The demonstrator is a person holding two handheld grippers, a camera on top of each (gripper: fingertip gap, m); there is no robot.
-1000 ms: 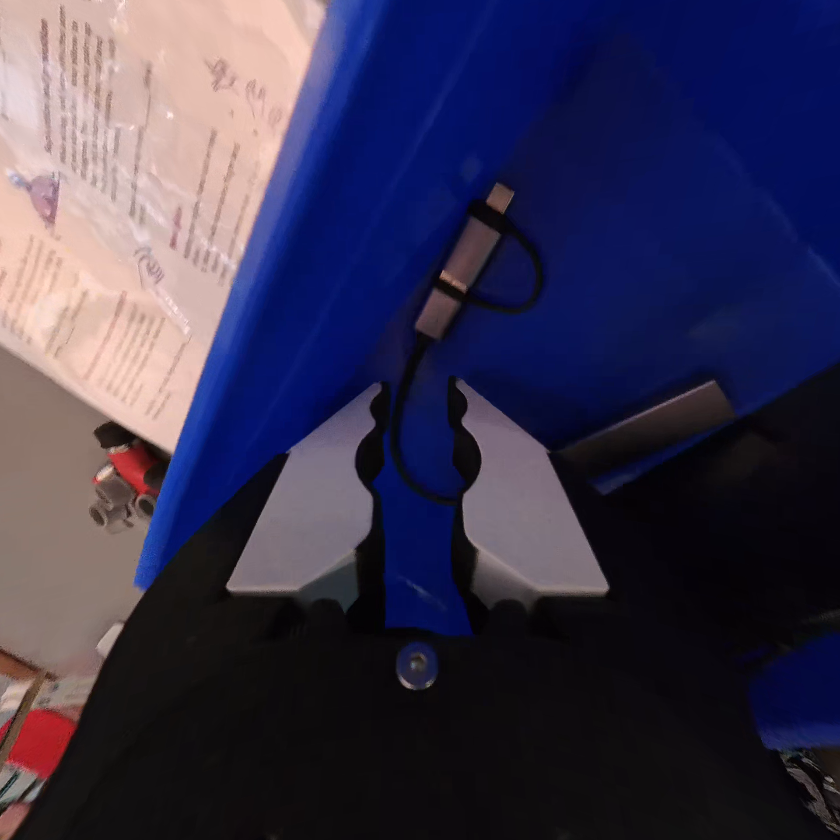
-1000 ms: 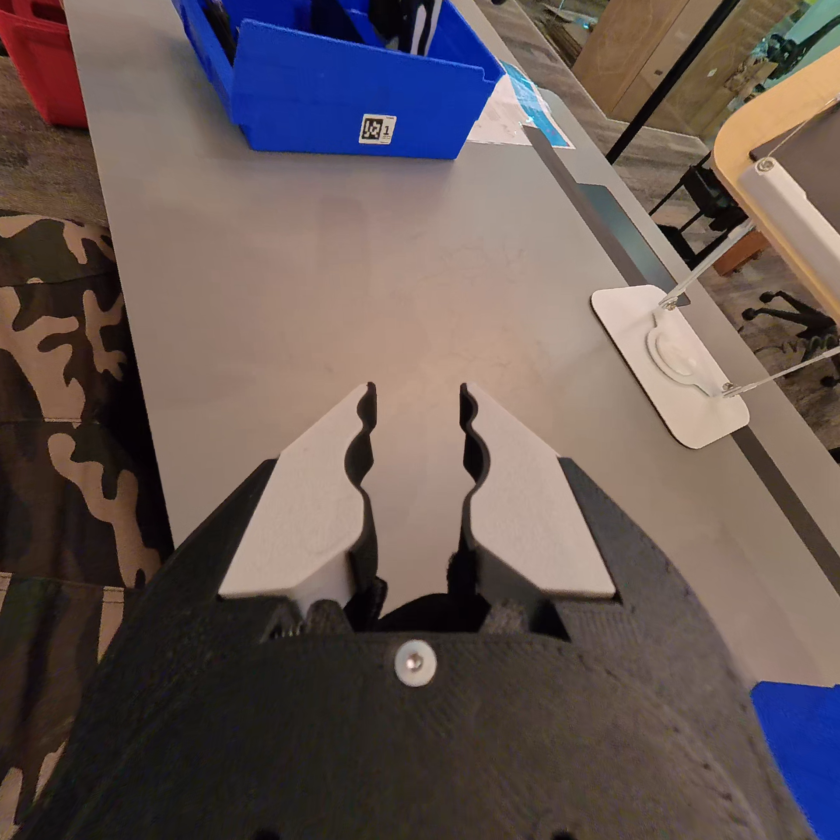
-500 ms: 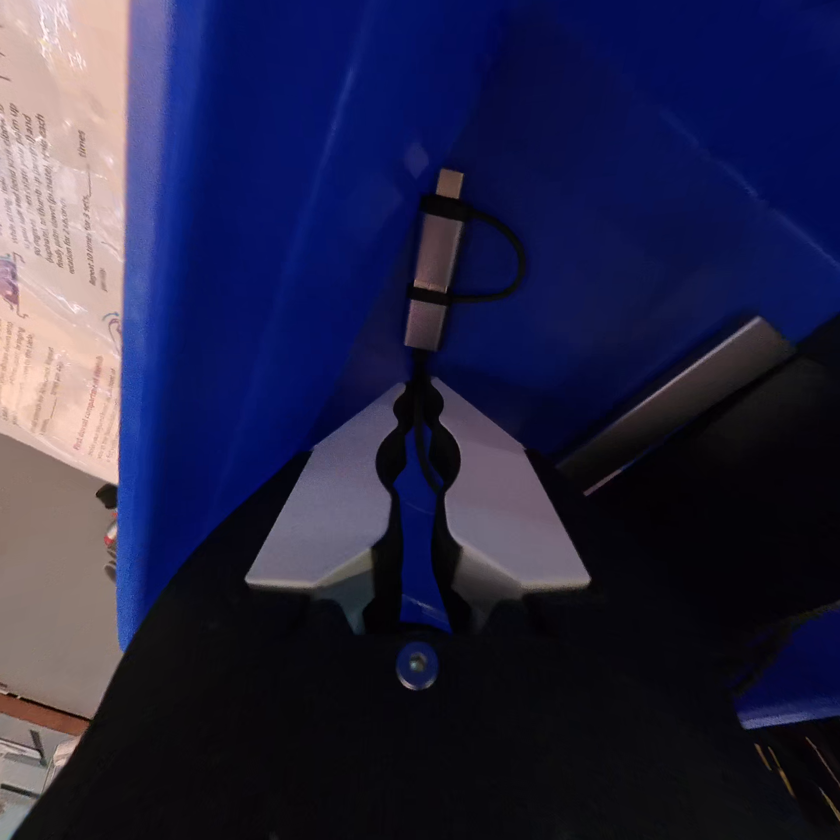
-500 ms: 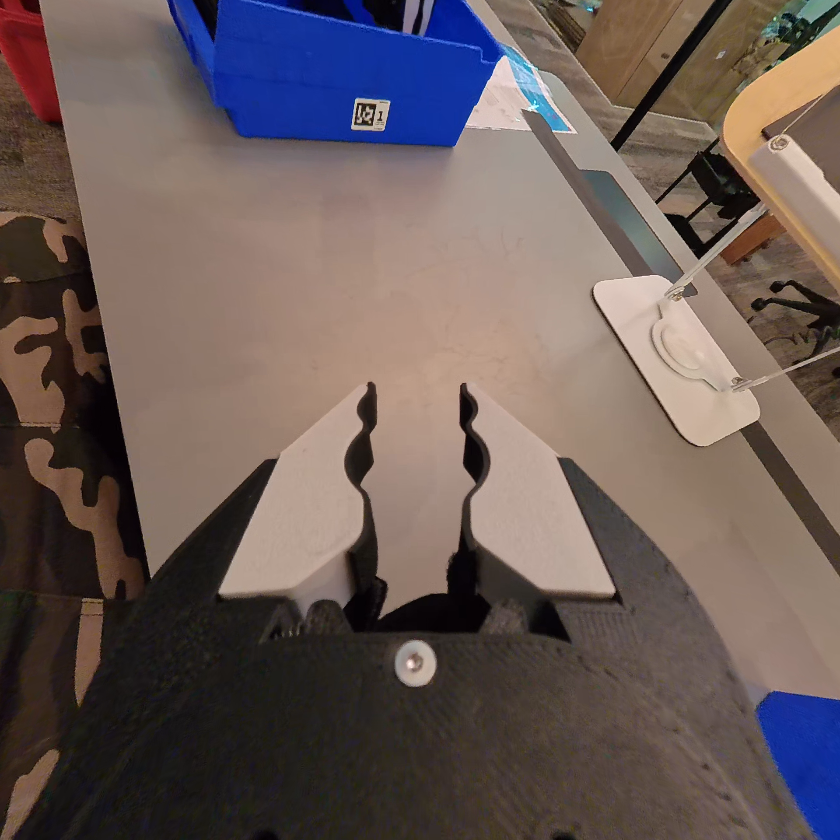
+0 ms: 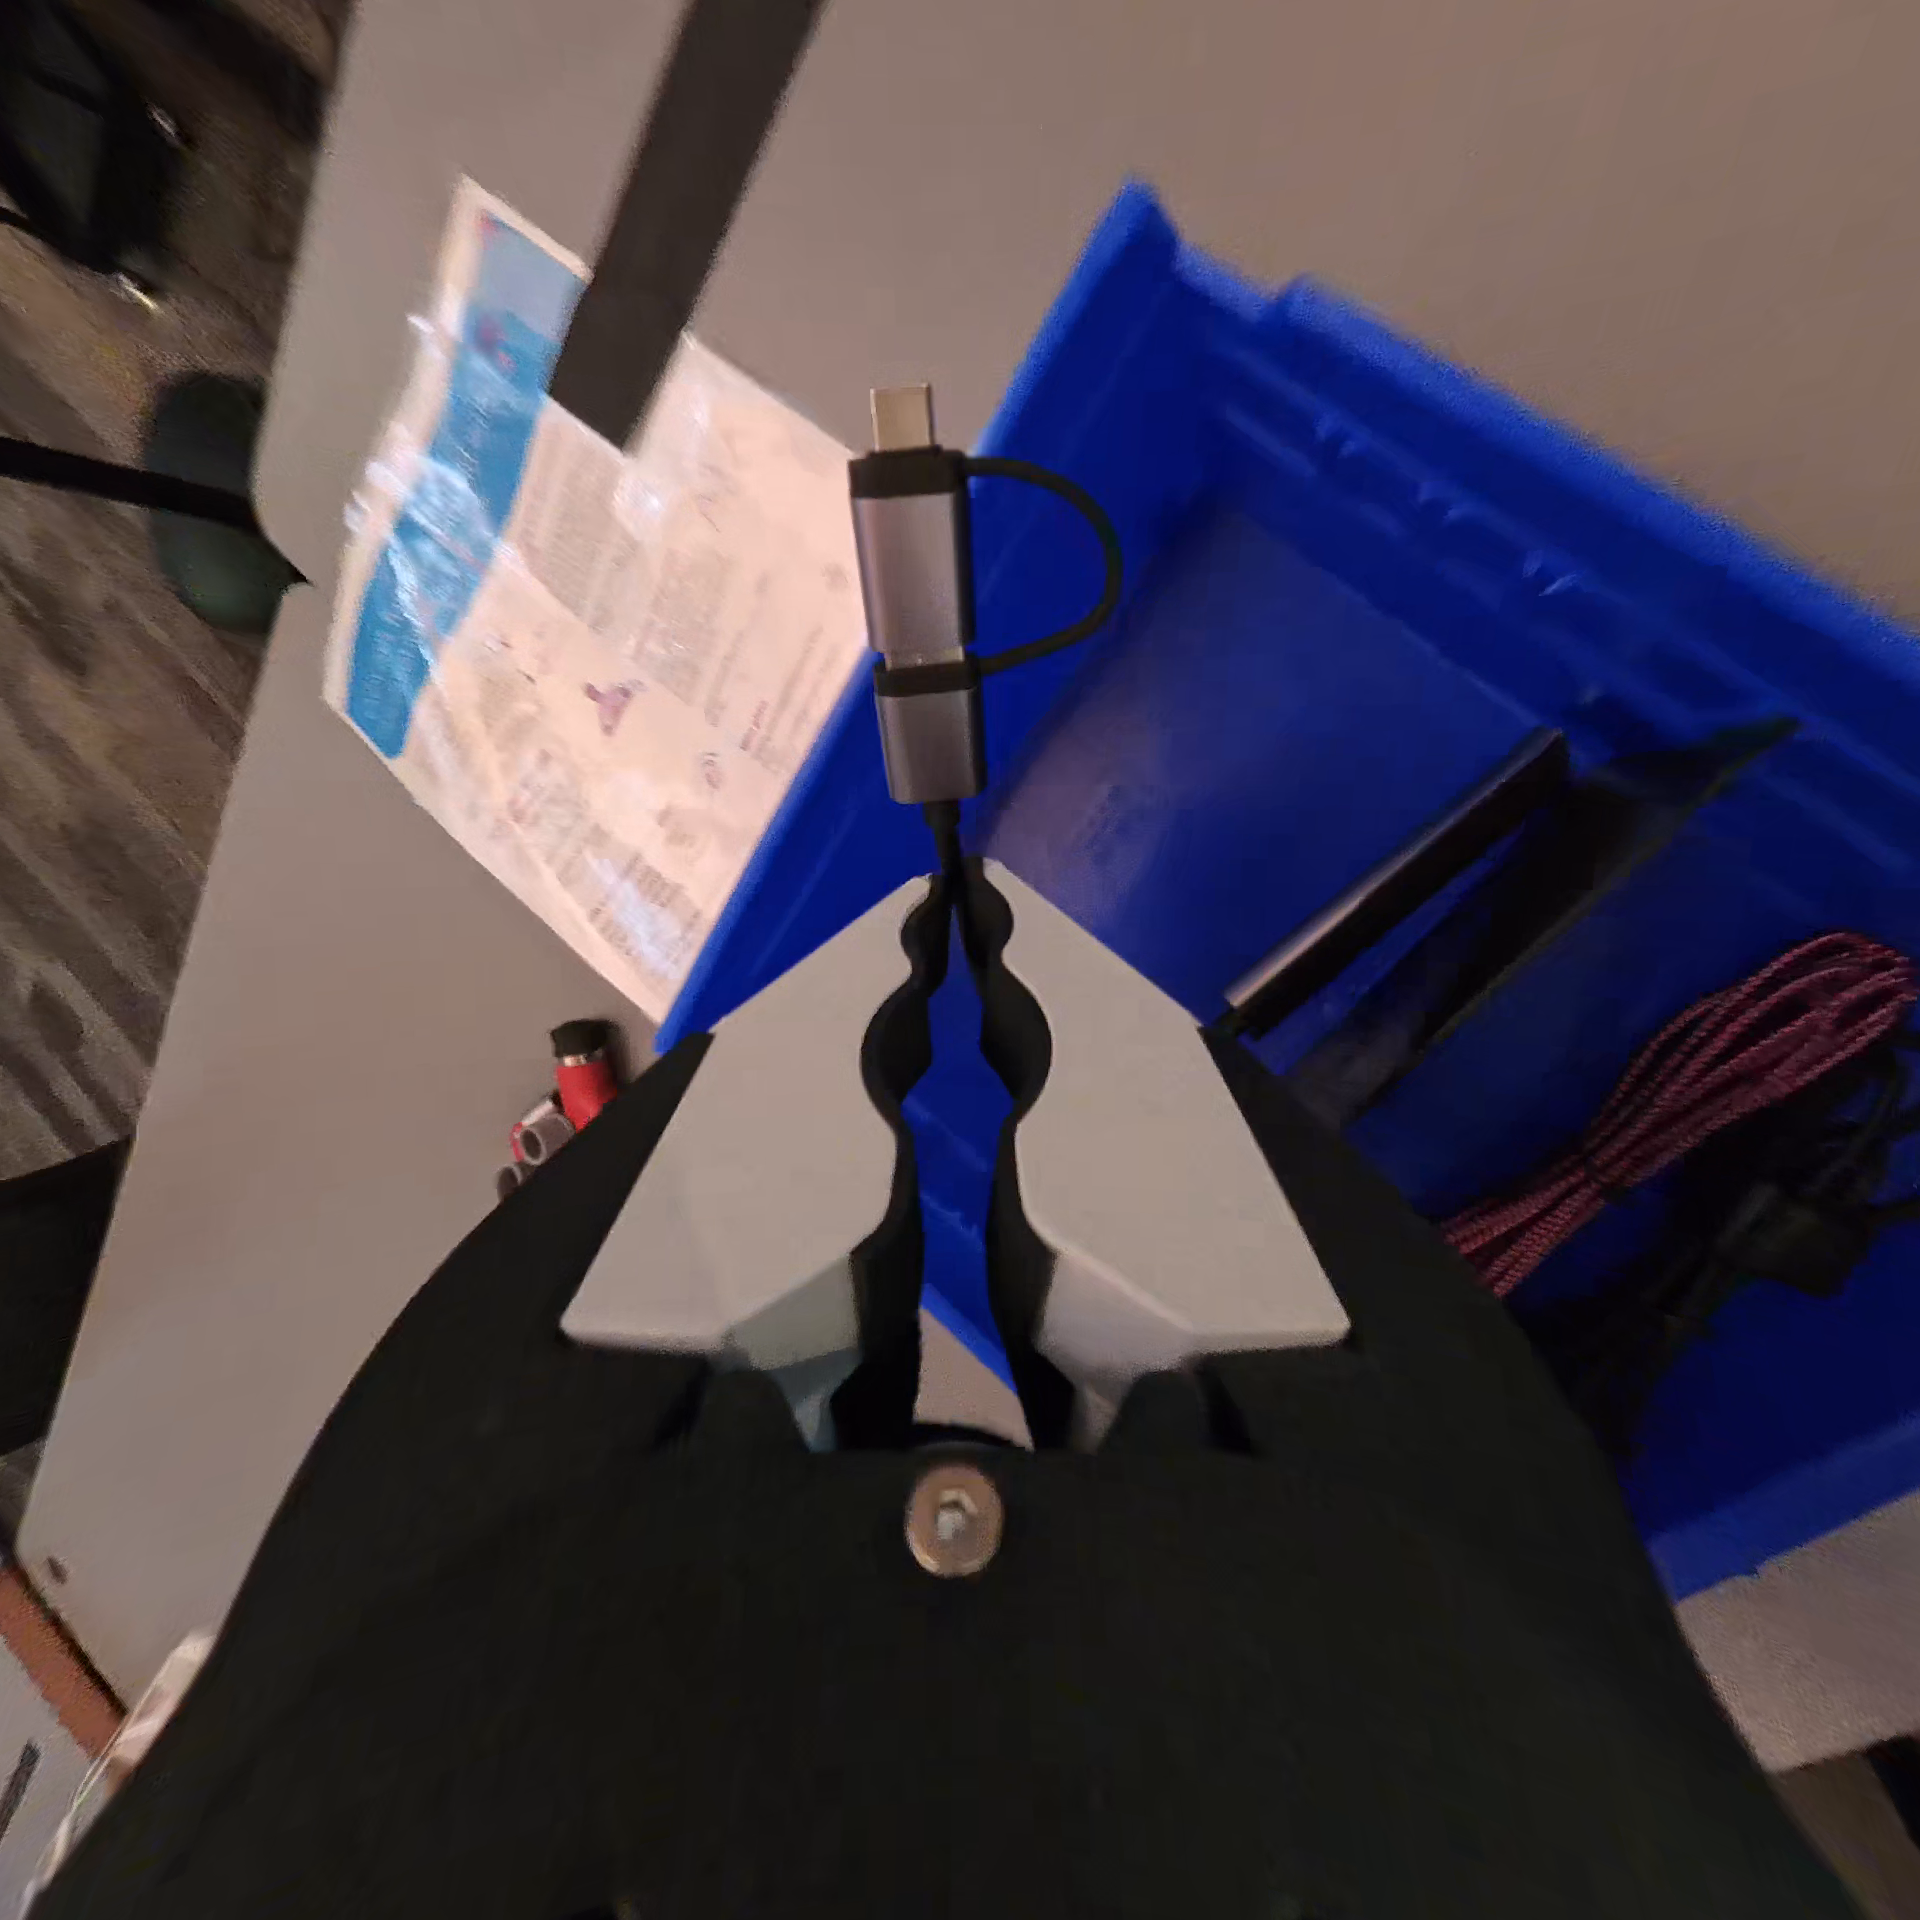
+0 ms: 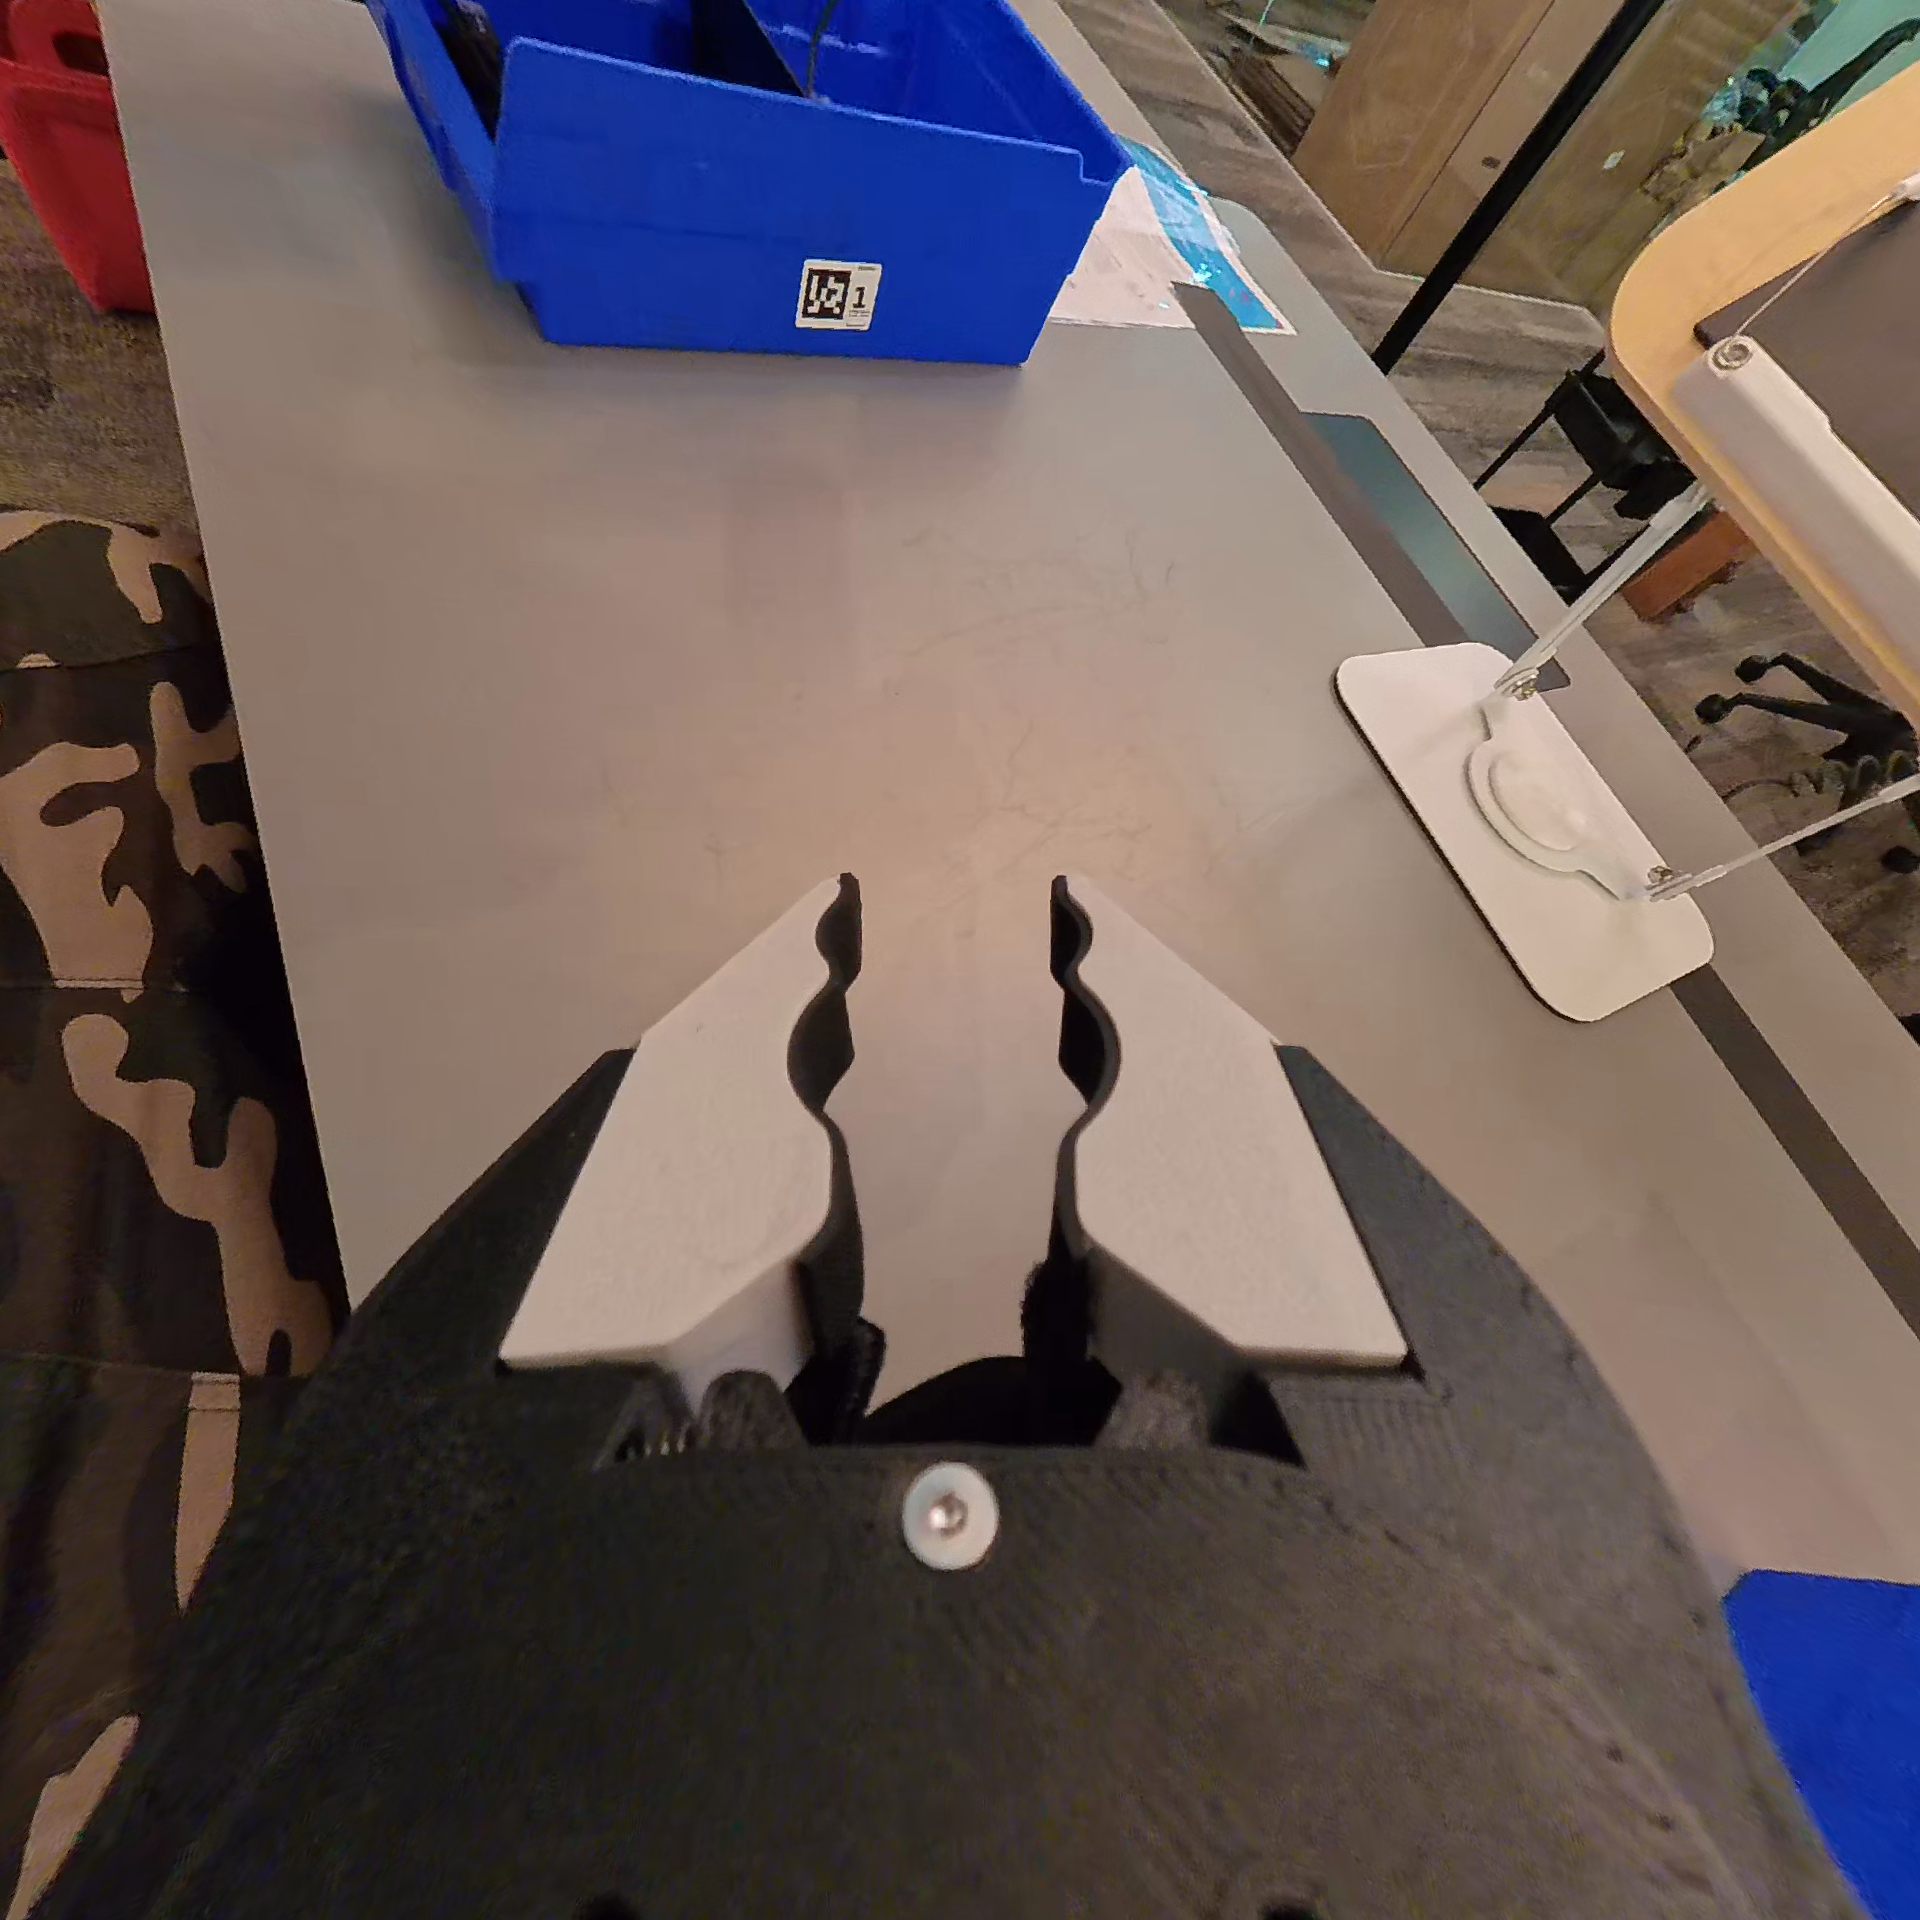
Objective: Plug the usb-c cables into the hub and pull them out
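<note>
Lifted clear of the bin, the left hand-held gripper point(image 5: 951, 894) now carries the thin black usb-c cable point(image 5: 961, 940) above the blue plastic bin point(image 5: 1382, 727), where a second ago it was down inside against the blue wall with its fingers apart around the cord. Its jaws are now pinched together on the cord just behind the grey metal plug housing point(image 5: 920, 623), which stands upright beyond the fingertips with its silver connector tip point(image 5: 902, 416) pointing away and a small black tether loop point(image 5: 1081, 571) at its side.

Below, inside the bin, lie a coil of maroon braided cable point(image 5: 1714, 1081) and a flat grey bar against a divider, probably the hub point(image 5: 1382, 904), though I cannot be sure. Beyond the bin, a laminated printed sheet point(image 5: 582, 644) rests on the grey table point(image 5: 1455, 156).

The right hand-held gripper point(image 6: 954, 894) has barely shifted; it hovers over bare table point(image 6: 727, 675) with its fingers apart and nothing between them, the bin point(image 6: 769, 239) far ahead.

So one cable is secured and out. I judge the next need is the hub, with the plug tip then lined up squarely to a port.
</note>
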